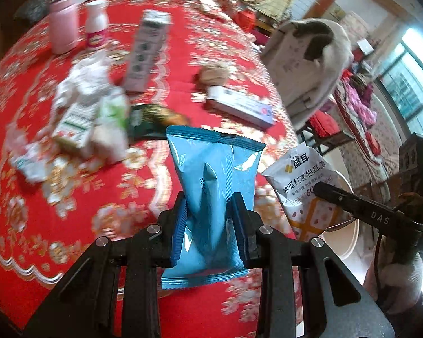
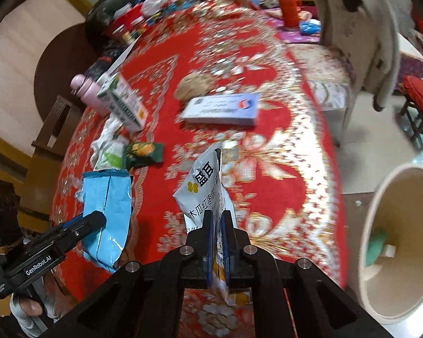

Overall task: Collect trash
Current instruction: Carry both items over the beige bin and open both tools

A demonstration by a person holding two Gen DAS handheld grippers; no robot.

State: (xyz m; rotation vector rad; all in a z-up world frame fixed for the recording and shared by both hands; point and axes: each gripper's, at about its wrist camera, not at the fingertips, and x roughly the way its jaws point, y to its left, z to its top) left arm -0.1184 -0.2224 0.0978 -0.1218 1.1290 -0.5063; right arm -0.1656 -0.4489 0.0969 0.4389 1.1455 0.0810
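Left claw (image 1: 208,211) is seen clenched on a blue snack wrapper (image 1: 211,169), which is pinched near its middle between the blue pads and held above the red floral bench (image 1: 56,211). Right claw (image 2: 217,225) is seen clamped on a white snack packet (image 2: 203,191) printed with black characters, likewise held clear of the bench. A beige waste bin (image 2: 403,242) is noted beside the bench edge, with a green item inside. Cartons, crumpled paper, a dark green wrapper (image 2: 143,153) and a flat blue-and-white box (image 2: 222,109) are recorded lying on the bench.
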